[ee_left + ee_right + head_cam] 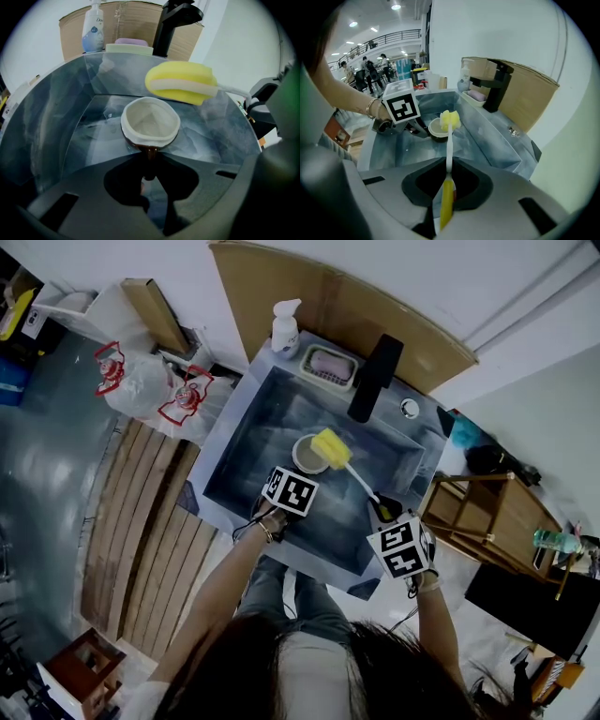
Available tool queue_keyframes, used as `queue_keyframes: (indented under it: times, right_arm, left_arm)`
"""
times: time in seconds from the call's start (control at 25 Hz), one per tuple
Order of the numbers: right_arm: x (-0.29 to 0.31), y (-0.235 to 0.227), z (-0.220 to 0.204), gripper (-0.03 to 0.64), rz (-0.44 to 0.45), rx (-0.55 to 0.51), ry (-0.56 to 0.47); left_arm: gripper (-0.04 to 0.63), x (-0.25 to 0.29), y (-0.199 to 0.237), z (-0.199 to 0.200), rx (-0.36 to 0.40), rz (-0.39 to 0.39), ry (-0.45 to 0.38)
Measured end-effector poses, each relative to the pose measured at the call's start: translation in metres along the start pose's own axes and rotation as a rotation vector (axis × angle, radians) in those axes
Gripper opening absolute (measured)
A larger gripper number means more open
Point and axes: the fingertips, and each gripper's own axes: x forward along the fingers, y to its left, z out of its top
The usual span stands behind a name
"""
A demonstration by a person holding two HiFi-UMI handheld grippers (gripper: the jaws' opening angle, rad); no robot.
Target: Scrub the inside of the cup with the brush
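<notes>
A cup [305, 455] with a white inside and a brown outside is held low in the sink, mouth up and tilted. My left gripper [296, 472] is shut on the cup's brown handle [150, 153]; the white bowl of the cup [150, 122] sits just beyond the jaws. My right gripper [382, 513] is shut on the yellow grip of the brush [446, 202]. The brush's white stem runs forward to its yellow sponge head [450, 120]. That head [180, 83] hangs just above the cup's far right rim and is not inside the cup [434, 128].
The grey sink [246, 399] surrounds both grippers. A black faucet [375, 376] stands at its back edge, with a soap dish [328, 365] and a white pump bottle [284, 327] beside it. Plastic bags [141, 381] lie at the left and a wooden rack [492, 517] stands at the right.
</notes>
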Motion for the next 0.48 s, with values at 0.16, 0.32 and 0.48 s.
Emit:
queue_keyframes:
  times: [0.16, 0.32, 0.48]
  right_arm:
    - [0.004, 0.009, -0.001, 0.057, 0.037, -0.047, 0.050]
    - [0.007, 0.015, 0.000, 0.057, 0.062, -0.087, 0.092]
    - [0.010, 0.019, 0.004, 0.057, 0.079, -0.113, 0.121]
  left_arm:
    - [0.069, 0.000, 0.000, 0.000, 0.000, 0.000, 0.000]
    - [0.069, 0.000, 0.000, 0.000, 0.000, 0.001, -0.001]
    - [0.069, 0.000, -0.001, 0.000, 0.000, 0.000, -0.001]
